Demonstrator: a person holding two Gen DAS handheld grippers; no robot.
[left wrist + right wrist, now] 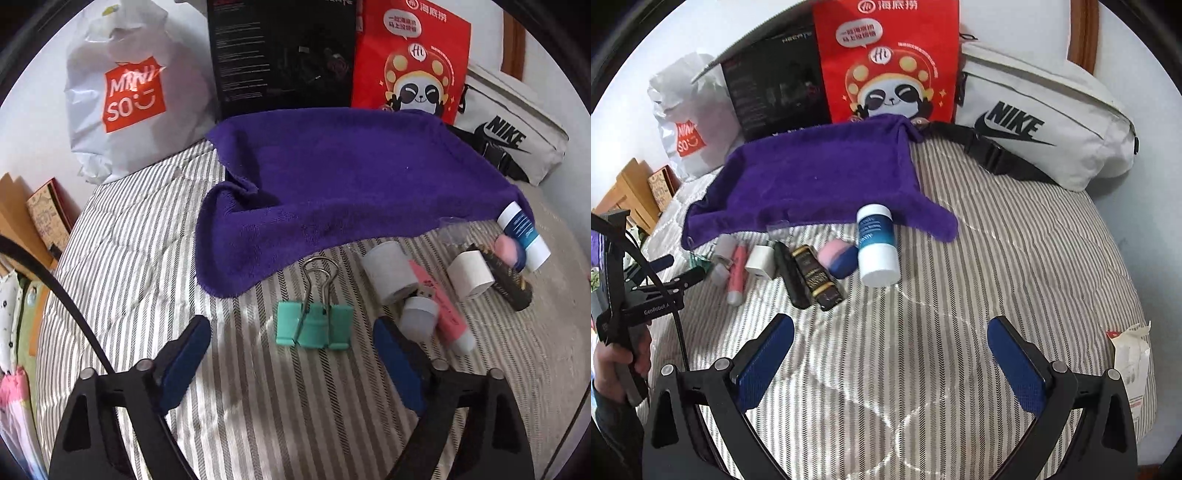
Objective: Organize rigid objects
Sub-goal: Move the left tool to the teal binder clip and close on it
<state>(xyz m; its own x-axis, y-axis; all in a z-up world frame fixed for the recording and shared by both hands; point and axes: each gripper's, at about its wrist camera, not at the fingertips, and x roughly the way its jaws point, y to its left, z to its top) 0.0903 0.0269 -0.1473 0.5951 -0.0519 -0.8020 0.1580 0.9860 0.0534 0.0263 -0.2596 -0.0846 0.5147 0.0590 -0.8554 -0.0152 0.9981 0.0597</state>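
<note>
A purple towel (332, 177) lies on the striped bed; it also shows in the right wrist view (820, 177). Small objects lie in a row in front of it: a green binder clip (314, 325), a pink highlighter (447, 314), two white cylinders (388, 273), a dark case (816, 277), a pink-and-blue sponge (838, 258) and a white-and-blue bottle (877, 245). My left gripper (291, 332) is open, just short of the binder clip. My right gripper (890, 332) is open and empty, a little short of the bottle.
A Miniso bag (129, 92), a black box (280, 55), a red panda bag (890, 62) and a white Nike pouch (1045, 125) line the wall at the back. A paper packet (1130, 354) lies at the bed's right edge.
</note>
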